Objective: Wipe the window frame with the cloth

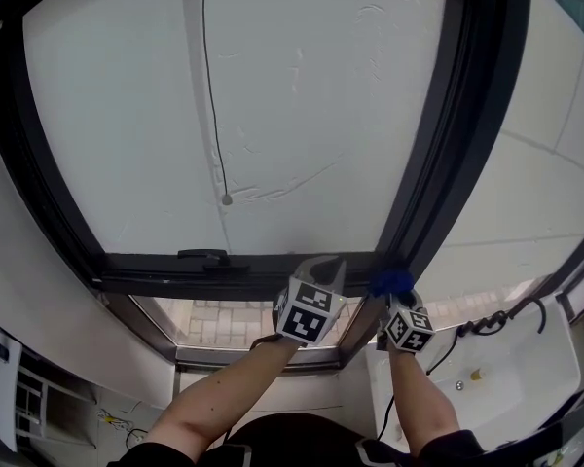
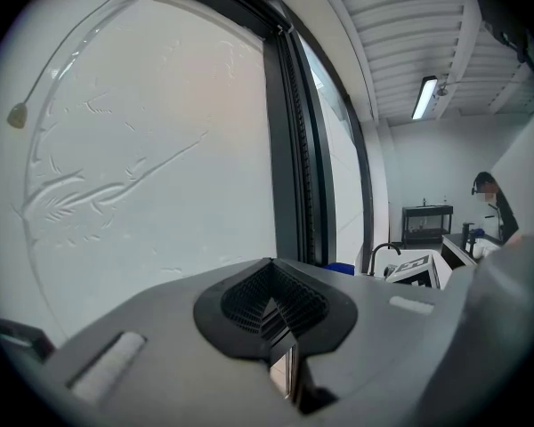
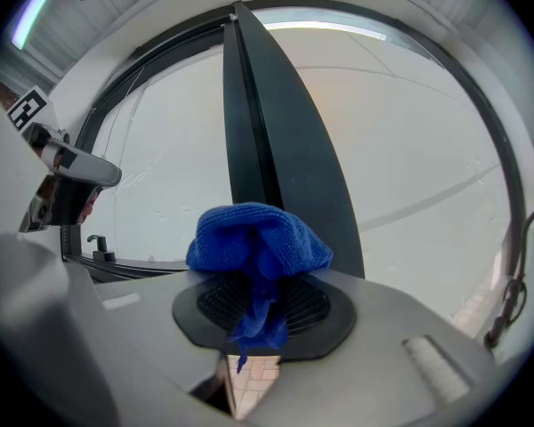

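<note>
The right tongs (image 3: pixel 262 308) pinch a bunched blue cloth (image 3: pixel 258 238) — most of it sits above the jaws and a tail hangs down between them. In the head view the cloth is at about 5 o'clock, at the dark window frame (image 1: pixel 446 134), where the upright bar meets the horizontal one. The left tongs (image 2: pixel 271 308) — pressed together, holding nothing — are just beside, at 9 o'clock of the right ones.
</note>
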`<state>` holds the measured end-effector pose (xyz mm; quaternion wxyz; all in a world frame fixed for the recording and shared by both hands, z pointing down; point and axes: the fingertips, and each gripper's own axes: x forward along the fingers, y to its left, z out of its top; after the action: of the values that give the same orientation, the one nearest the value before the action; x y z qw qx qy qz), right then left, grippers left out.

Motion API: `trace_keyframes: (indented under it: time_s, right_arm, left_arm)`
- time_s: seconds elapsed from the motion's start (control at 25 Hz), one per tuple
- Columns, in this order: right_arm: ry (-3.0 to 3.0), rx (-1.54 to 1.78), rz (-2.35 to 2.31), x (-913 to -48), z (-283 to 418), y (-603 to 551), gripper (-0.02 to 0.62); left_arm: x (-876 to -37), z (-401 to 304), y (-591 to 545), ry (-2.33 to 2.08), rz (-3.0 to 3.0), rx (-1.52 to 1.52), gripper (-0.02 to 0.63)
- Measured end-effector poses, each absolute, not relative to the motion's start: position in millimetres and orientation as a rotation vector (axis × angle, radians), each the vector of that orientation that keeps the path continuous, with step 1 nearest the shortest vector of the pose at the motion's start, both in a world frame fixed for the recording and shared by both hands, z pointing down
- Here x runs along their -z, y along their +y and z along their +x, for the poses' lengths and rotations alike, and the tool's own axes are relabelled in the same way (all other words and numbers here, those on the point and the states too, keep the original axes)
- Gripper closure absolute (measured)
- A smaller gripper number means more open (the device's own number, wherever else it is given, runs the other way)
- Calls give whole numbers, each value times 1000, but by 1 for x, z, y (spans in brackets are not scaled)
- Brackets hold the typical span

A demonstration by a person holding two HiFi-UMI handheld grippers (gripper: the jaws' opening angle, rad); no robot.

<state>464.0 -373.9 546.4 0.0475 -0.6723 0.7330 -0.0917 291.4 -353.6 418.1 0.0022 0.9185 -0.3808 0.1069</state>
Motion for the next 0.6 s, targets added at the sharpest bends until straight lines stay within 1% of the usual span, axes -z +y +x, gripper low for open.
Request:
trace_keyframes:
  time_s: [0.36, 0.6]
  right_arm:
    - [2240, 324, -2055, -545, 465, -373, 507]
    - [2193, 316, -1973, -522, 462, -354, 509]
  left_arm:
    - [-420, 287, -350, -1212, 2865, -330, 612]
    - [-423, 283, -344, -1228, 2878, -337, 612]
